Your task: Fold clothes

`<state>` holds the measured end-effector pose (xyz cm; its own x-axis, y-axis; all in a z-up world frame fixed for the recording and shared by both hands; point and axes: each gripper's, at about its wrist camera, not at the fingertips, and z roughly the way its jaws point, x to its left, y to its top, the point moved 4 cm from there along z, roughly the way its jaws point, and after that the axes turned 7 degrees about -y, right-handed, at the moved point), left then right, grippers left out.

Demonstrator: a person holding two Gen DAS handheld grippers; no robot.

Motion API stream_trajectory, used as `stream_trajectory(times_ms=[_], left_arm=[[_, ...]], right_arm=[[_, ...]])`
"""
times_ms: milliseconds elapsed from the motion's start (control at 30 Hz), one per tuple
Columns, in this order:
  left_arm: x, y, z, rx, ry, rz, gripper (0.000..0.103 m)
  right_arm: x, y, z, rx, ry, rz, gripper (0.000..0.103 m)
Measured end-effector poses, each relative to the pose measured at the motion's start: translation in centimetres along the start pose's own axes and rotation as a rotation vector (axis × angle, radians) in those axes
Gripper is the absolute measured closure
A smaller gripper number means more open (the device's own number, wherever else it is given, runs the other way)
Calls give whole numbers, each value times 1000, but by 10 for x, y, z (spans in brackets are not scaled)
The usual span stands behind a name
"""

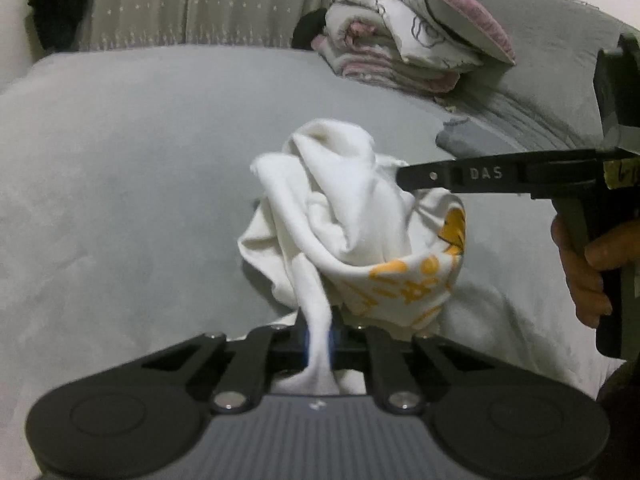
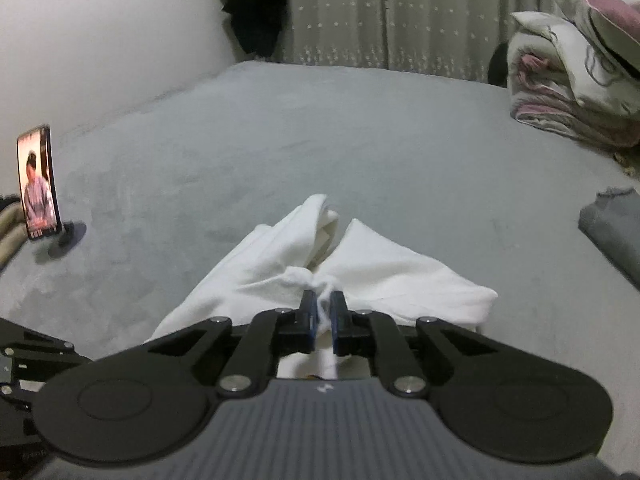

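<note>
A crumpled white T-shirt [image 1: 340,216] with a yellow print lies bunched on the grey bed [image 1: 140,160]. My left gripper [image 1: 319,332] is shut on a strand of its white cloth, which runs between the pads. From the right edge of the left wrist view the right gripper [image 1: 404,178] reaches in level, its tip buried in the shirt's upper folds, with a hand [image 1: 588,264] on its handle. In the right wrist view the right gripper [image 2: 323,312] is shut on a pinched edge of the white T-shirt [image 2: 320,256], which spreads out beyond the fingers.
A stack of folded bedding and a pink pillow [image 1: 408,36] sits at the far right of the bed. A folded grey garment [image 2: 612,224] lies at the right. A phone on a stand [image 2: 38,182] is at the left near the wall. Curtains [image 2: 400,12] hang behind.
</note>
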<state>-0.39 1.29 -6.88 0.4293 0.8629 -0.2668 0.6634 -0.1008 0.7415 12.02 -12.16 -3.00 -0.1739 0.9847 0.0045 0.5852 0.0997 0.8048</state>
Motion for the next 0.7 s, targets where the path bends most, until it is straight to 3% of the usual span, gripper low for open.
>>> stream_trajectory(times_ms=[367, 533, 700], left_arm=[[23, 0, -55, -100, 34, -1, 96], [41, -15, -67, -61, 35, -34, 96], [51, -31, -71, 31, -6, -43, 96]], right_arm=[[-45, 5, -35, -64, -68, 134, 97], [-67, -3, -43, -47, -120, 174, 97], [-81, -16, -46, -8, -165, 191, 97]])
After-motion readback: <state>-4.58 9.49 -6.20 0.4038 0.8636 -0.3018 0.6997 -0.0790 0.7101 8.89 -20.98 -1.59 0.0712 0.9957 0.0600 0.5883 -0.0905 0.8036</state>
